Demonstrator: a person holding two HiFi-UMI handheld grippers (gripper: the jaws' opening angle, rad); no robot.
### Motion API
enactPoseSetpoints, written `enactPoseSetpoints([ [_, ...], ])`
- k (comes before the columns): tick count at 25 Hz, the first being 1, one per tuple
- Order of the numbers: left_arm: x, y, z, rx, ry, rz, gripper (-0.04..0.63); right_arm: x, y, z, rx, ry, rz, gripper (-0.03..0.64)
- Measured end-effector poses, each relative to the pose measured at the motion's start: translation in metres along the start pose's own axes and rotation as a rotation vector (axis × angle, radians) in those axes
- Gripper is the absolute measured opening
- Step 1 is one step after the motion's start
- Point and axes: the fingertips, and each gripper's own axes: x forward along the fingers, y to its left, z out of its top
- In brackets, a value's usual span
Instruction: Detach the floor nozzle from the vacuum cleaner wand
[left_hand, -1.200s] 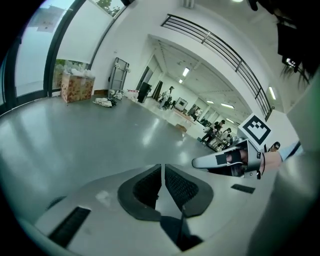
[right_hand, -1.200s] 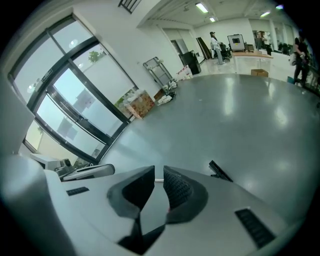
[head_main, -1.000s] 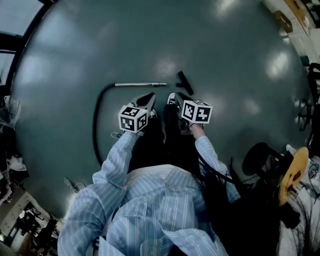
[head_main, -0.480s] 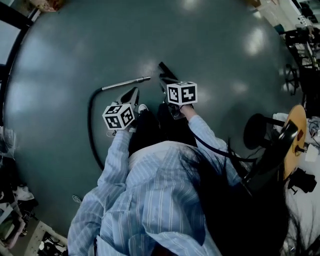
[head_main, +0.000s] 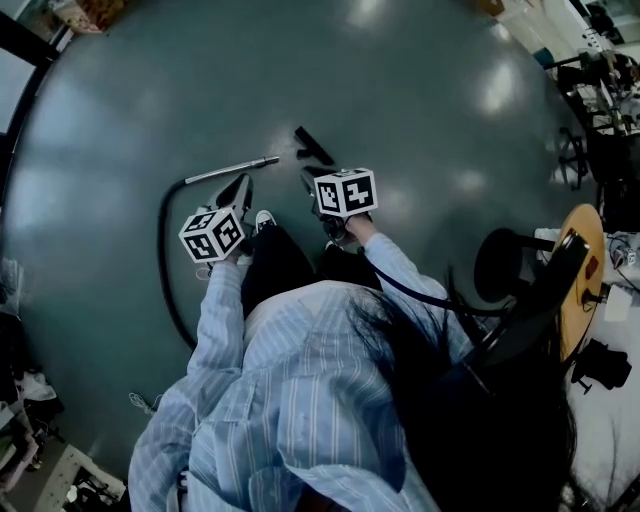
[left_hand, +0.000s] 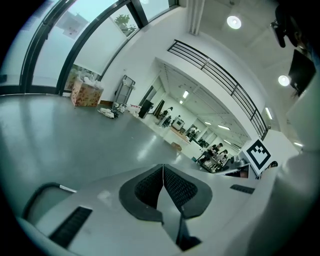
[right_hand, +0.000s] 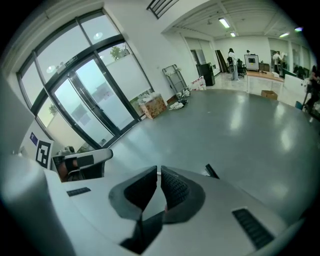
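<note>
The floor nozzle (head_main: 314, 146) lies on the floor (head_main: 430, 90) as a small dark bar, just apart from the free end of the wand (head_main: 232, 170), so the two already look separated. It is probably light, rigid plastic, best pinched across its narrow neck. The metal wand looks stiff and smooth, likely slippery under rubber pads, and its black hose (head_main: 163, 250) curves away limp and would drag.

The left hand-held gripper (left_hand: 162, 172) is clenched on nothing, its ribbed pads meeting. The right hand-held gripper (right_hand: 159, 180) is likewise closed and empty. Both are raised above the floor.

The nozzle's socket and any latch are too small to make out, and the hose's far end is hidden behind the person's sleeve.
</note>
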Motion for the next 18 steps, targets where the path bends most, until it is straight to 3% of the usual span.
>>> enactPoseSetpoints([
  [5, 0.0, -0.054, -0.026, -0.009, -0.061, 0.043, 0.011, -0.044, -0.034, -0.033, -0.067, 0.017, 0.017, 0.031],
  [9, -0.001, -0.116, -0.072, -0.073, -0.106, 0.077, 0.011, -0.084, -0.068, -0.065, -0.129, 0.022, 0.046, 0.031],
  [14, -0.007, -0.174, -0.137, -0.051, -0.058, 0.11, 0.011, -0.115, -0.095, -0.104, -0.18, 0.054, 0.084, 0.031],
  [18, -0.033, -0.186, -0.153, -0.039, -0.066, 0.164, 0.011, -0.12, -0.091, -0.132, -0.15, 0.071, 0.145, 0.031],
])
